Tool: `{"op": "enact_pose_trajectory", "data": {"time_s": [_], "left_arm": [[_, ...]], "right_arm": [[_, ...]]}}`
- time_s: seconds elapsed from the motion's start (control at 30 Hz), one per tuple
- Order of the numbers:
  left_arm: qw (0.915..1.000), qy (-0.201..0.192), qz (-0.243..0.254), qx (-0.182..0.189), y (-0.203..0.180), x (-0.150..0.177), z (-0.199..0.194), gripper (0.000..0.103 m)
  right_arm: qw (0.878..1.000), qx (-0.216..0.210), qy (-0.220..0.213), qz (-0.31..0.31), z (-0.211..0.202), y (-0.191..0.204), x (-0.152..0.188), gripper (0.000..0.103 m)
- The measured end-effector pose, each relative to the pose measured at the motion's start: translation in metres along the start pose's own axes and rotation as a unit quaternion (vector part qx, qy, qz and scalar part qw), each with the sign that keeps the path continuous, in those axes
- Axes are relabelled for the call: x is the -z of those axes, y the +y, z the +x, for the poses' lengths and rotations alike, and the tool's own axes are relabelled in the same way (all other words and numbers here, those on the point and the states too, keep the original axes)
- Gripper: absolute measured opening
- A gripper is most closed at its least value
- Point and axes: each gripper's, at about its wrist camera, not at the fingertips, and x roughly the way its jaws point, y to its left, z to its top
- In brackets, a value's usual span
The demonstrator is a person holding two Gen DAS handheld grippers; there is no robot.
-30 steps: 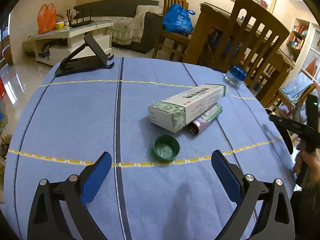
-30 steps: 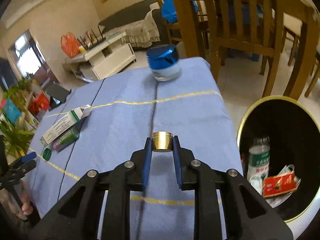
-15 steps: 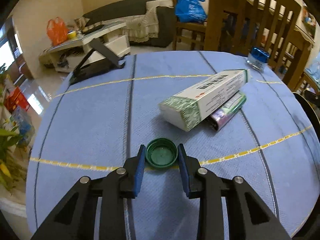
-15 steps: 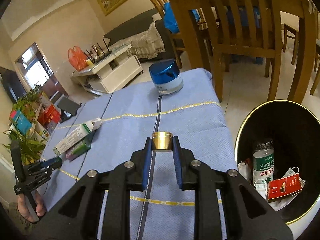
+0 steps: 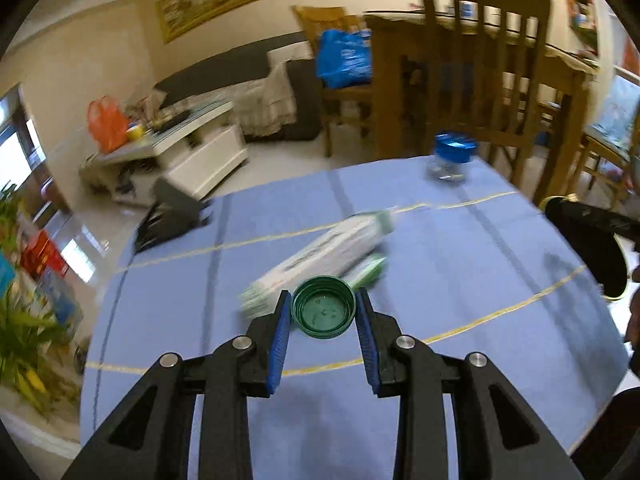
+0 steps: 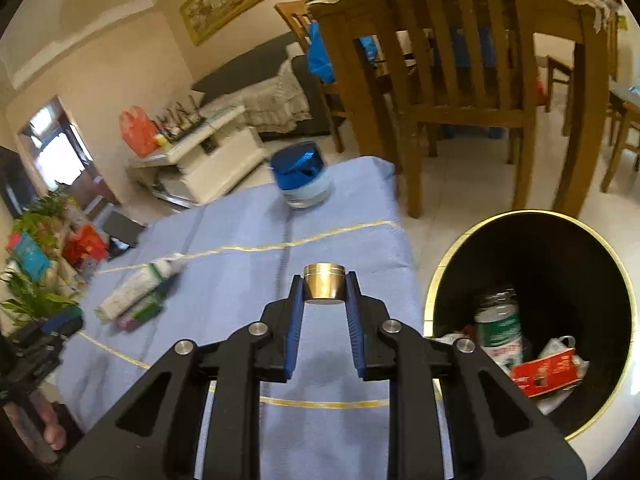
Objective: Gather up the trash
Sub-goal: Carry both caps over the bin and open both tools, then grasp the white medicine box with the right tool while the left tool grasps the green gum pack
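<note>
My left gripper (image 5: 323, 314) is shut on a green bottle cap (image 5: 323, 312) and holds it above the blue tablecloth (image 5: 440, 272). Behind it lie a white-and-green box (image 5: 320, 254) and a green packet (image 5: 366, 274), both blurred. My right gripper (image 6: 324, 290) is shut on a small gold cap (image 6: 323, 288) over the table's right part, left of a black gold-rimmed trash bin (image 6: 560, 256). The bin holds a plastic bottle (image 6: 500, 330) and a red pack (image 6: 544, 372). The box also shows in the right wrist view (image 6: 134, 290).
A blue-lidded glass jar (image 5: 452, 156) stands at the table's far edge, also in the right wrist view (image 6: 302, 178). A black phone stand (image 5: 168, 216) sits at the far left corner. Wooden chairs (image 6: 460, 80) stand behind the table and bin.
My left gripper shut on the green cap and has lifted it off the cloth, swinging right. My right gripper, still holding the gold cap, has risen and shifted slightly toward the bin.
</note>
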Motion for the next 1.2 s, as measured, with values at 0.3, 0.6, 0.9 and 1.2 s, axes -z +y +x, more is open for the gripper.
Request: {"op": "enact_pose_trajectory", "data": {"time_s": [0.3, 0.6, 0.9, 1.2], "left_arm": [[0.9971, -0.029, 0.054, 0.045, -0.078, -0.025, -0.008, 0.030], [0.9925, -0.033, 0.092, 0.074, -0.134, -0.036, 0.001, 0.030], [0.9843, -0.012, 0.124, 0.126, -0.198, -0.057, 0.020, 0.030], [0.9627, 0.028, 0.139, 0.230, -0.290, -0.095, 0.060, 0.058]], "right_arm": [[0.994, 0.078, -0.037, 0.068, -0.027, -0.078, -0.007, 0.021], [0.976, 0.144, 0.009, 0.161, -0.012, -0.142, 0.003, 0.035], [0.962, 0.147, -0.060, 0.221, -0.045, -0.157, 0.005, 0.068], [0.921, 0.170, -0.158, 0.313, -0.098, -0.202, 0.024, 0.079]]}}
